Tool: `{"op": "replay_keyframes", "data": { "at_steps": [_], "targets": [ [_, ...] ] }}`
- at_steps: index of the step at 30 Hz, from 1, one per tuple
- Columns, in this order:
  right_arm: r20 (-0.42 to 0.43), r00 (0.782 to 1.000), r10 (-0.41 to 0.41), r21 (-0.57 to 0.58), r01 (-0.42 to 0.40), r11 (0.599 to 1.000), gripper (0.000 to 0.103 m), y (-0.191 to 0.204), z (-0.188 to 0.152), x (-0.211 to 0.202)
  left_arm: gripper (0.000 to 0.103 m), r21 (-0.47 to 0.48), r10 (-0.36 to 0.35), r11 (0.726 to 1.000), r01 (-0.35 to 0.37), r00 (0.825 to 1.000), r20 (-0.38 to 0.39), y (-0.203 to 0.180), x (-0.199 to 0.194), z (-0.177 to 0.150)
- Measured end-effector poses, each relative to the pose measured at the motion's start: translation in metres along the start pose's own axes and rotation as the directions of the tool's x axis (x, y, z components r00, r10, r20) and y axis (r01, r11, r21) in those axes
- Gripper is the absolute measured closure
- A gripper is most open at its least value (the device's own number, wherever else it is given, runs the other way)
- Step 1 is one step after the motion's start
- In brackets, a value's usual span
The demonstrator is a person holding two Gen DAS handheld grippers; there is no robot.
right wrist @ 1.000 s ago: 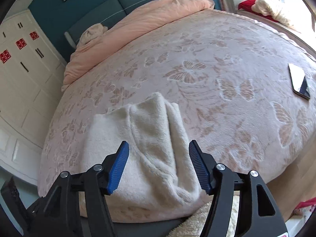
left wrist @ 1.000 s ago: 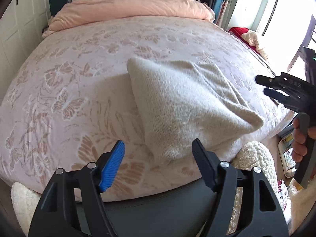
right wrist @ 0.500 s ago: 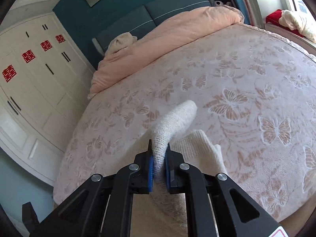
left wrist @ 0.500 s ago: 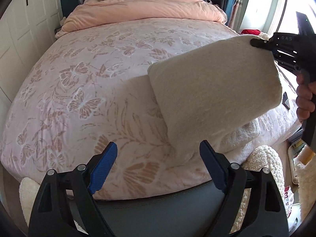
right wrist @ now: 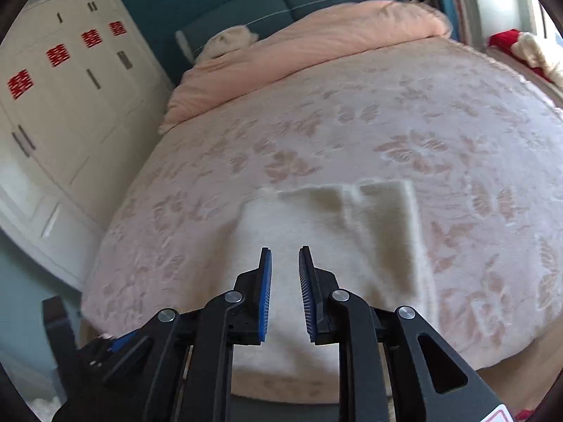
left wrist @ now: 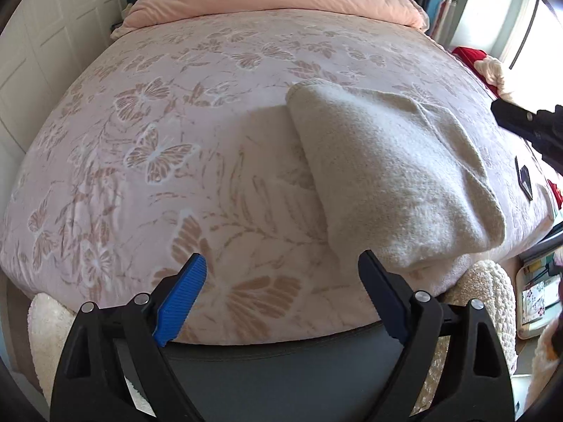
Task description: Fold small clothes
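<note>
- Left view: my left tongs [left wrist: 281, 281] are spread wide, gripping nothing, low over the near edge of the bed [left wrist: 169, 147]. The folded cloth [left wrist: 390, 179] lies flat on the bed ahead and to the right; its near corner sits just beyond my right finger. My right tongs [left wrist: 527, 123] poke in at the far right edge, apart from the cloth.
- Right view: my right tongs [right wrist: 284, 288] stand parted by a narrow gap, empty. The cloth [right wrist: 334, 239] lies right beneath and ahead of their 2 tips.
</note>
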State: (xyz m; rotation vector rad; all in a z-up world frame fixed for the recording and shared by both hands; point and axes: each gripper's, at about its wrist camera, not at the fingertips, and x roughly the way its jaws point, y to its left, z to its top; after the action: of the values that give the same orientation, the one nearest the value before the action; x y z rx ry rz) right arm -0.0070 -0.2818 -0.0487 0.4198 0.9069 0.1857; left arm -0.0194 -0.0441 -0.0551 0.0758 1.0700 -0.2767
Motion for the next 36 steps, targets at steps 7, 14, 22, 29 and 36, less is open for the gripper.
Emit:
{"op": "replay_keyframes", "data": {
  "at_steps": [7, 14, 22, 29, 36],
  "targets": [
    [-0.214, 0.973, -0.084, -0.091, 0.066, 0.994, 0.092, 0.024, -0.046, 0.077, 0.017, -0.130, 0.035, 0.991, -0.036, 0.999, -0.009, 0.036, -0.004, 0.000],
    [-0.265, 0.955, -0.131, -0.118, 0.103, 0.988, 0.095, 0.014, -0.061, 0.100, 0.014, -0.143, 0.012, 0.990, -0.012, 1.000, -0.003, 0.036, 0.000, 0.000],
    [0.020, 0.983, -0.183, 0.137, 0.179, 0.974, 0.059, -0.048, -0.023, -0.009, 0.012, 0.019, -0.075, 0.997, 0.074, 0.996, 0.052, -0.011, -0.013, 0.006],
    [-0.165, 0.975, -0.146, 0.253, 0.185, 0.950, 0.065, -0.127, -0.004, 0.047, 0.012, 0.122, -0.132, 0.984, 0.128, 0.991, 0.024, -0.072, 0.012, 0.027],
    [0.094, 0.994, -0.063, 0.246, 0.038, 0.968, 0.093, -0.108, 0.030, -0.004, 0.012, 0.142, -0.088, 0.986, 0.087, 0.996, -0.002, -0.088, 0.029, 0.040]
  ]
}}
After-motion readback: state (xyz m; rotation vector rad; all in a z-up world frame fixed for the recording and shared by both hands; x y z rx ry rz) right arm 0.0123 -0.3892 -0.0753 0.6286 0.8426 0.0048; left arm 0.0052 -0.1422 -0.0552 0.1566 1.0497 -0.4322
